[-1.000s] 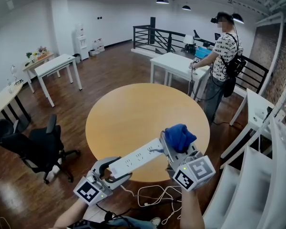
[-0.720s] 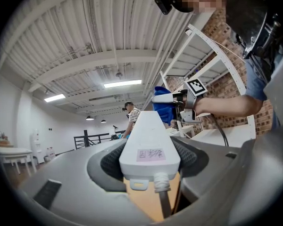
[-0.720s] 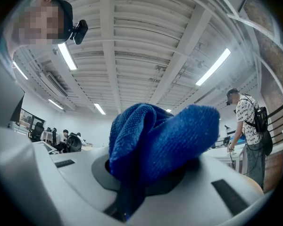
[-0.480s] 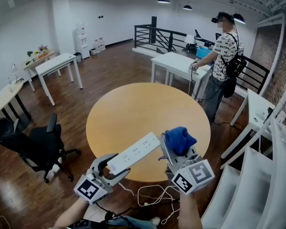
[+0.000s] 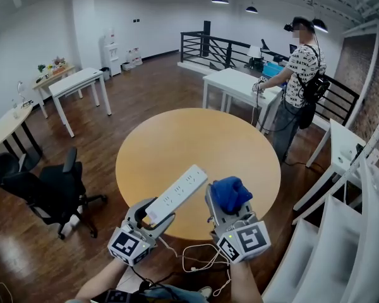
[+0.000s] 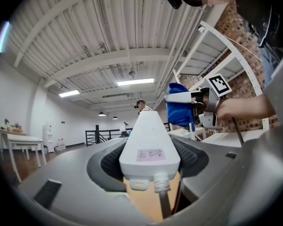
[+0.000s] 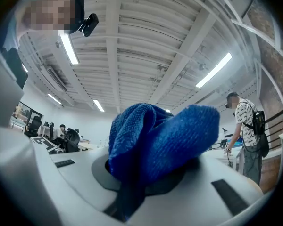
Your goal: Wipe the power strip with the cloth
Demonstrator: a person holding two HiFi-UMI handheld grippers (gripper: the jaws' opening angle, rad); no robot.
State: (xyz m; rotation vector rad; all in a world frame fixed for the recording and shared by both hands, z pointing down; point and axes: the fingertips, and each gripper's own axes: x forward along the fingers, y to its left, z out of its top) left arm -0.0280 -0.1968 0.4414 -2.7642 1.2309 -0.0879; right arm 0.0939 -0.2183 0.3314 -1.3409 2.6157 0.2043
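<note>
My left gripper (image 5: 153,214) clamps the power strip (image 5: 179,192), which points toward one o'clock; my right gripper (image 5: 224,204) pinches the blue cloth (image 5: 229,193).

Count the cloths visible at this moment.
1: the blue cloth, bunched in the right claw, right of the power strip held by the left claw. No other shows.

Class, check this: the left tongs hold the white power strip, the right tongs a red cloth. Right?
No: the cloth in the right tongs is blue, as the right gripper view shows. The left tongs do hold the white power strip.
</note>
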